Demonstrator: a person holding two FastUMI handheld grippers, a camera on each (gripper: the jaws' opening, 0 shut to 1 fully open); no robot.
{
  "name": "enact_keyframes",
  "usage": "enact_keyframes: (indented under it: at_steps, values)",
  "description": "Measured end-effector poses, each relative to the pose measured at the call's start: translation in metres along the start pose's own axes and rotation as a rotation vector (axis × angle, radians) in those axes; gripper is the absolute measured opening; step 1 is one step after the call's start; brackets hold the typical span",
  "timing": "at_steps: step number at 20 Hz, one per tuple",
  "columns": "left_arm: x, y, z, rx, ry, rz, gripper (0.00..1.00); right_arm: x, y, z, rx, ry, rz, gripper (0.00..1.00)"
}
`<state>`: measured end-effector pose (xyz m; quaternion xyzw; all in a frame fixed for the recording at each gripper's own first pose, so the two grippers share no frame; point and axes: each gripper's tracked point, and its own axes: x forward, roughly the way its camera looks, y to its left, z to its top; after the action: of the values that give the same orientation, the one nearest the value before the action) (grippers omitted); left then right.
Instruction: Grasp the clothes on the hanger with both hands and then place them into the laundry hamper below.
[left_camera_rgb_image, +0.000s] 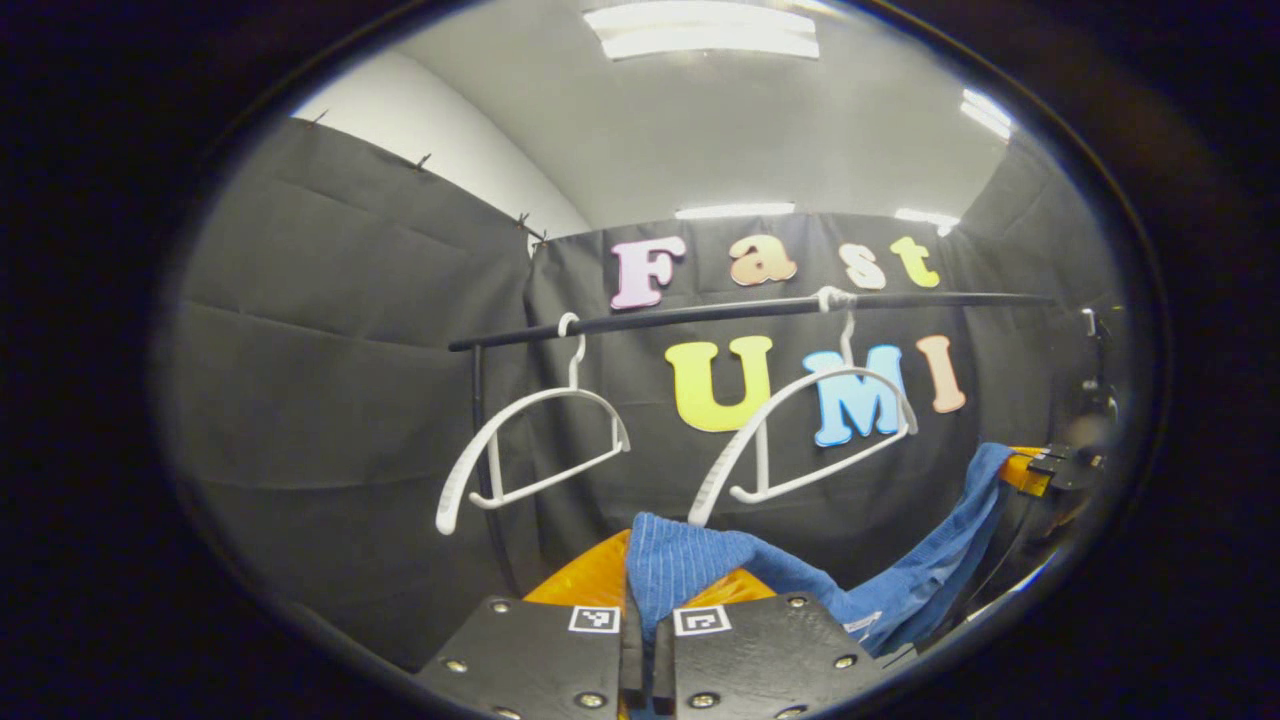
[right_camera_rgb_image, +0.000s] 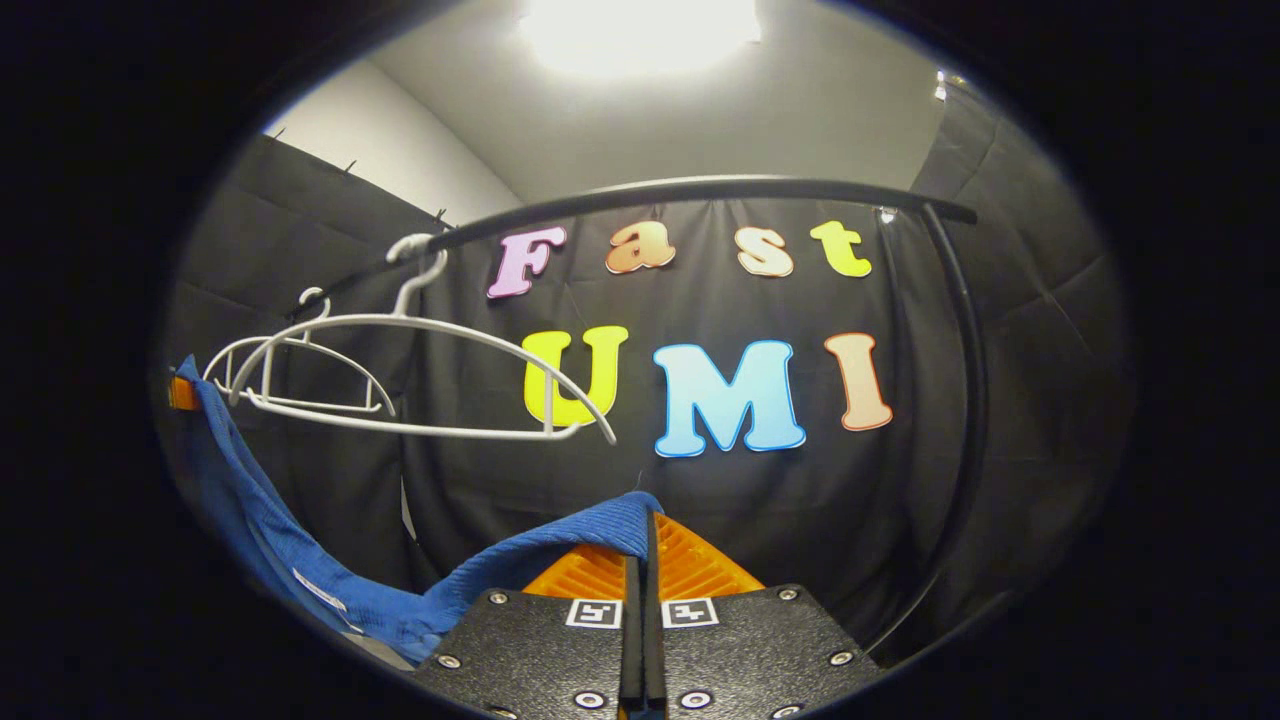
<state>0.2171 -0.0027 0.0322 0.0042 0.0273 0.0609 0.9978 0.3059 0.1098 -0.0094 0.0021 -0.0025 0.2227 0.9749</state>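
A blue garment (left_camera_rgb_image: 700, 565) hangs off the hangers as a slack band stretched between my two grippers. In the left gripper view, my left gripper (left_camera_rgb_image: 645, 590) is shut on one end of it, the cloth bunched over the fingertips. From there it runs right and up to my right gripper (left_camera_rgb_image: 1050, 465) at the edge. In the right gripper view, my right gripper (right_camera_rgb_image: 645, 545) is shut on the other end of the blue garment (right_camera_rgb_image: 260, 520). That end sags left and climbs to my left gripper (right_camera_rgb_image: 182, 392). Two white hangers (left_camera_rgb_image: 540, 440) (left_camera_rgb_image: 810, 420) hang bare above.
A black rail (left_camera_rgb_image: 700, 315) carries both hangers; in the right gripper view the rail (right_camera_rgb_image: 700, 188) bends down into a post (right_camera_rgb_image: 965, 400) on the right. The nearer hanger (right_camera_rgb_image: 420, 370) hangs just above and left of my right gripper. Black cloth walls close in behind.
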Motion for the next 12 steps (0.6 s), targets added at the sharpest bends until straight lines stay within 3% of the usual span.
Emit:
enact_keyframes:
  at_steps: [1,2,3,6,10,12]
  values:
    - [-0.007,-0.004,0.004,-0.003,-0.007,-0.019,0.00,-0.012,0.007,0.008,0.000,-0.008,0.005,0.00]
    - [-0.013,-0.008,0.008,-0.006,-0.014,-0.039,0.04,-0.023,0.015,0.014,-0.002,-0.014,0.010,0.00]
    - [-0.017,-0.009,0.009,-0.012,-0.022,-0.056,0.00,-0.033,0.022,0.018,-0.006,-0.017,0.014,0.00]
    - [-0.032,-0.022,0.010,-0.025,-0.027,-0.124,0.10,-0.063,0.044,0.024,0.001,-0.007,0.024,0.00]
    - [-0.050,-0.044,0.005,-0.025,-0.032,-0.217,0.04,-0.097,0.074,0.027,0.023,0.007,0.037,0.00]
    - [-0.062,-0.058,0.002,-0.028,-0.030,-0.261,0.10,-0.111,0.087,0.026,0.033,0.017,0.043,0.00]
